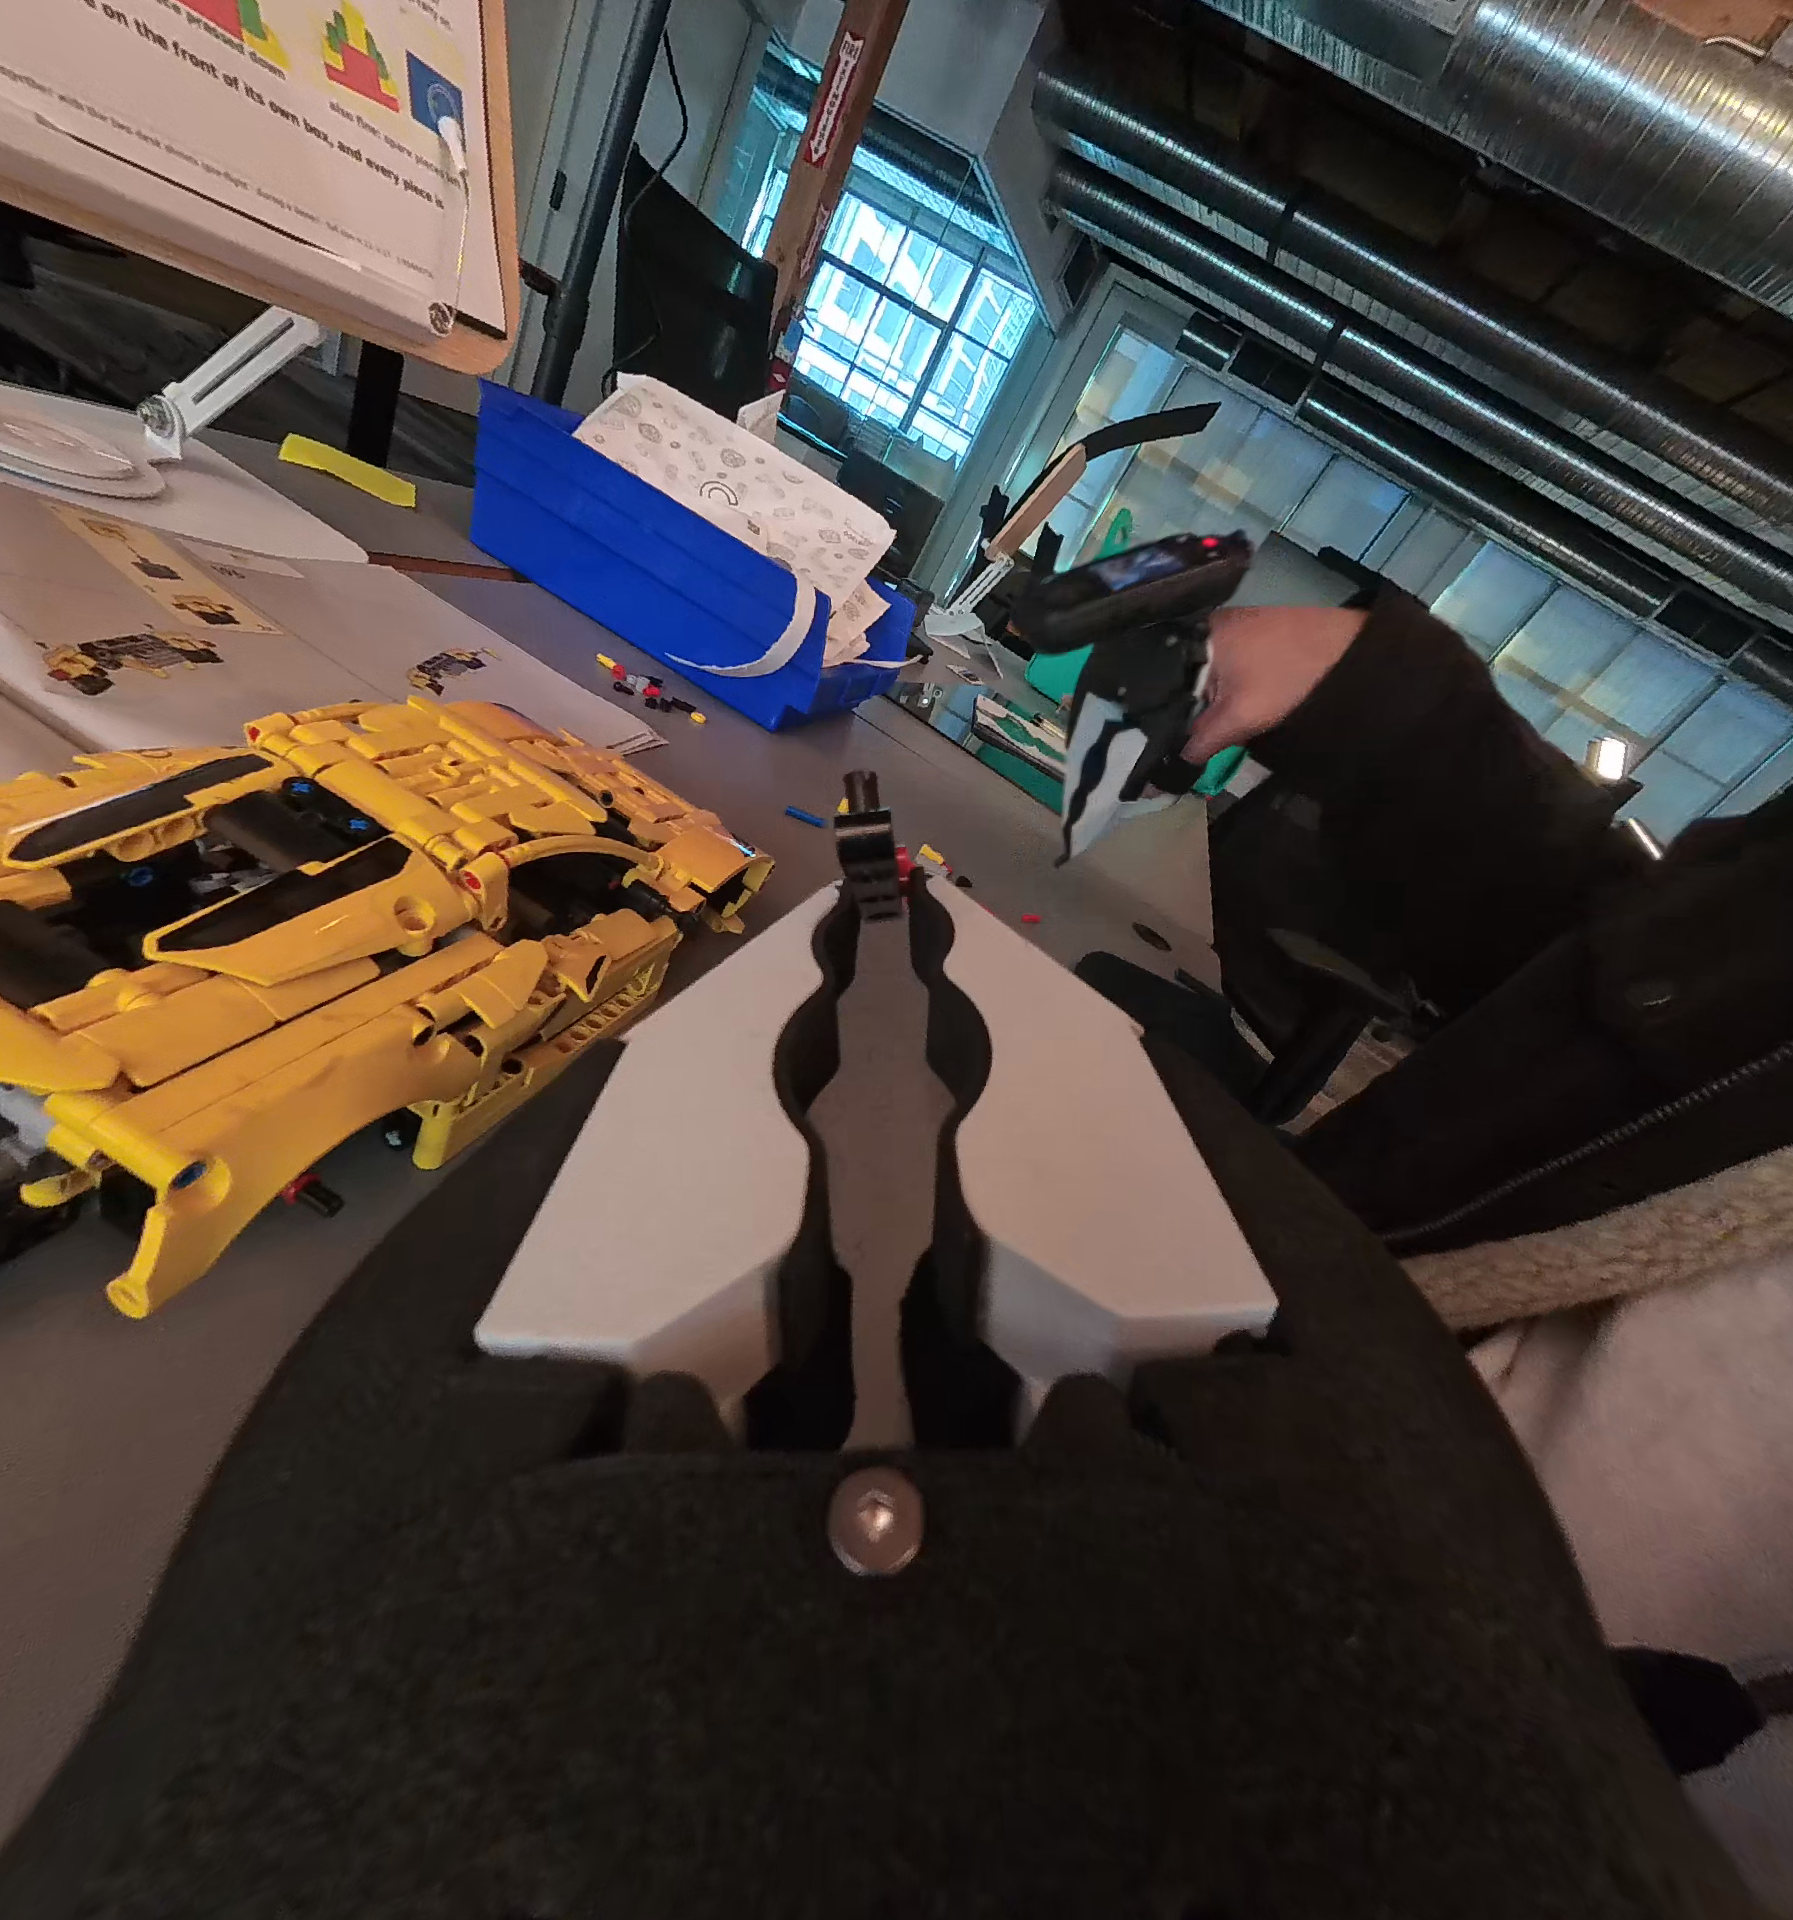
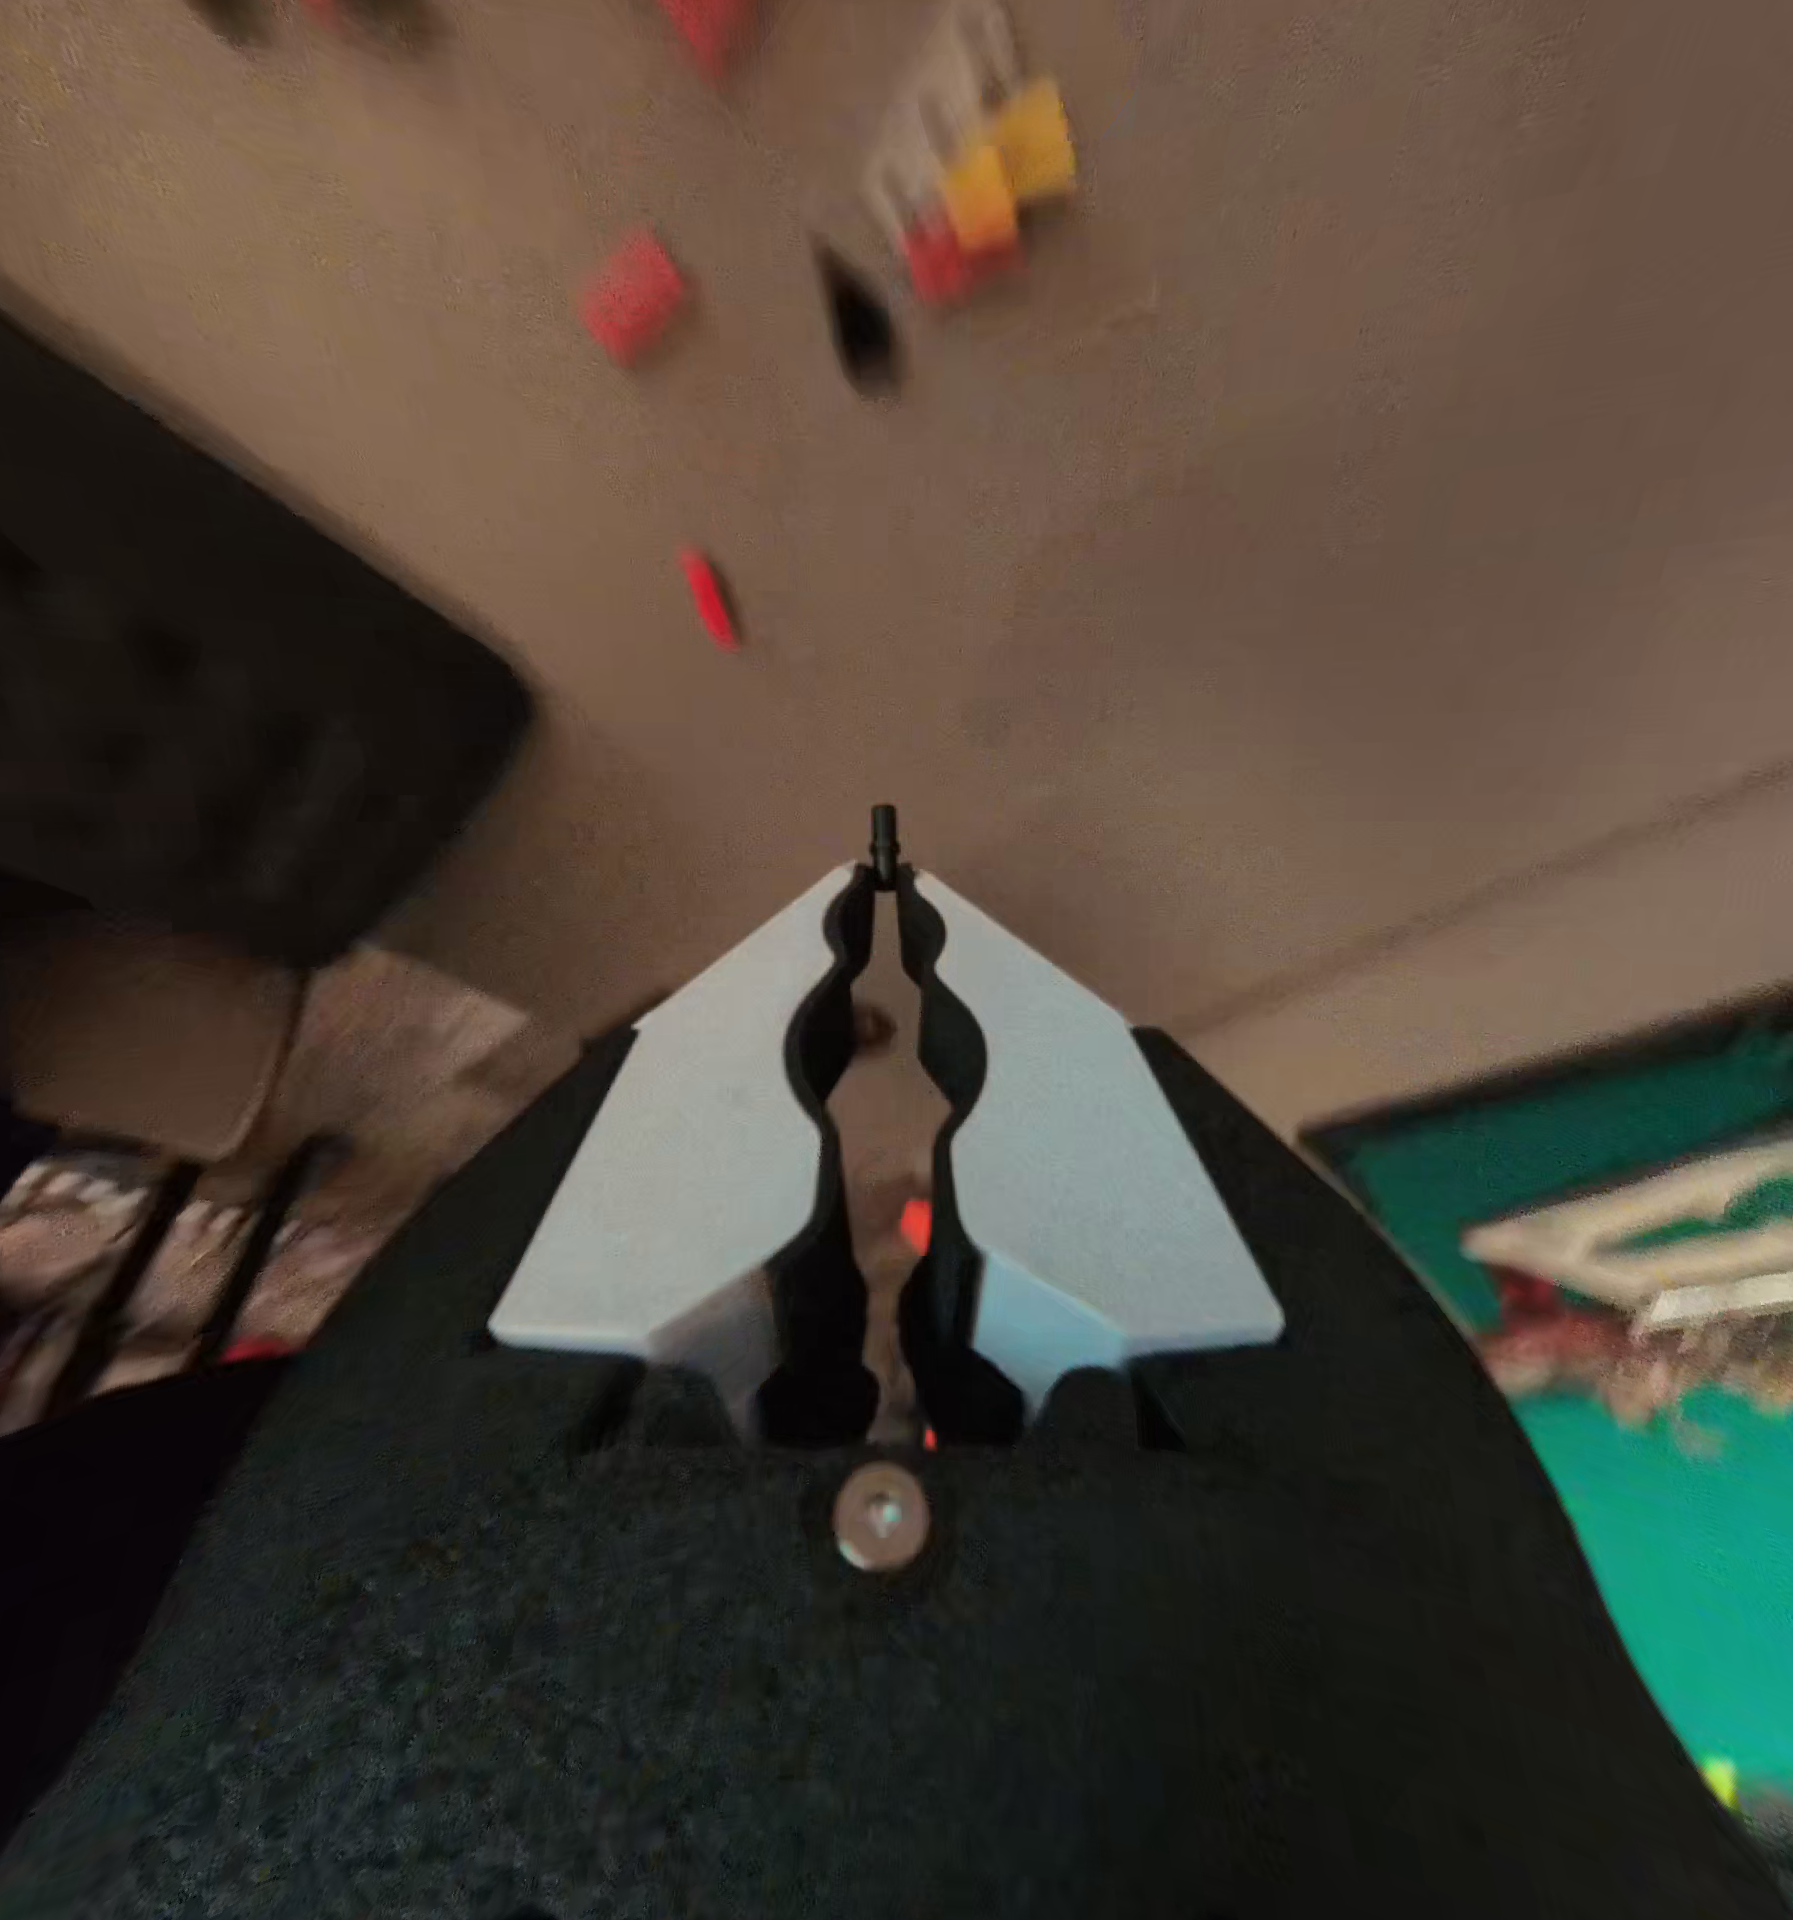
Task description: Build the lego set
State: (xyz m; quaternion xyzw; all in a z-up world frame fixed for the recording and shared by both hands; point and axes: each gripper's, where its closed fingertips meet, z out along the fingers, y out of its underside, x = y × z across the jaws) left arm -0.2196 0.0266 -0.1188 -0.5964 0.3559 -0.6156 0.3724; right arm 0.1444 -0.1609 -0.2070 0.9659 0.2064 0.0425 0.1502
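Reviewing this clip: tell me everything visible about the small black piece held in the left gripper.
The black piece is a small plastic Lego element, seemingly a short connector with holes in its lower part and a round pin end on top. It stands roughly upright, pinched at its lower end between the tips of the left gripper, protruding beyond them. It is held in the air above the grey table, touching nothing else. The yellow car model lies apart to its left.

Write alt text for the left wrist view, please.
The left claw pinches a small black lego piece above a grey table. A half-built yellow lego car sits to its left, a blue bin behind, and the right claw hovers farther off.
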